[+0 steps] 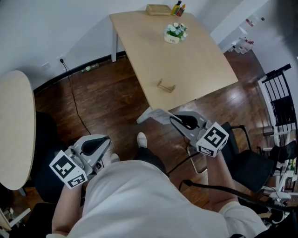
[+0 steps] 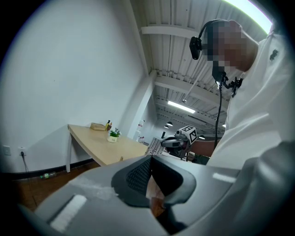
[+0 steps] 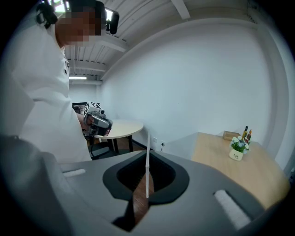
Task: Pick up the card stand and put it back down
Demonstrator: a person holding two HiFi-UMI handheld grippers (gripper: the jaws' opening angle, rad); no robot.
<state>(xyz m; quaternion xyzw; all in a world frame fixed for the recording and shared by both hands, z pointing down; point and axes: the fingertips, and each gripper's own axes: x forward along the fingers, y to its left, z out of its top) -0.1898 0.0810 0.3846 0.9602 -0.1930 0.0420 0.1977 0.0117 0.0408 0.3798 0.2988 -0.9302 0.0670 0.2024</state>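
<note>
The small wooden card stand sits near the front edge of the light wood table; it also shows as a tiny shape, the card stand, in the left gripper view. My right gripper hovers over the floor just short of that table edge, shut and empty. My left gripper is lower left by my body, far from the stand, with its jaws together and nothing in them. In their own views the left gripper and right gripper show jaws meeting in a thin seam.
A flower pot, a shallow box and bottles stand at the table's far end. A round table is at the left, black chairs at the right. A cable runs over the dark wood floor.
</note>
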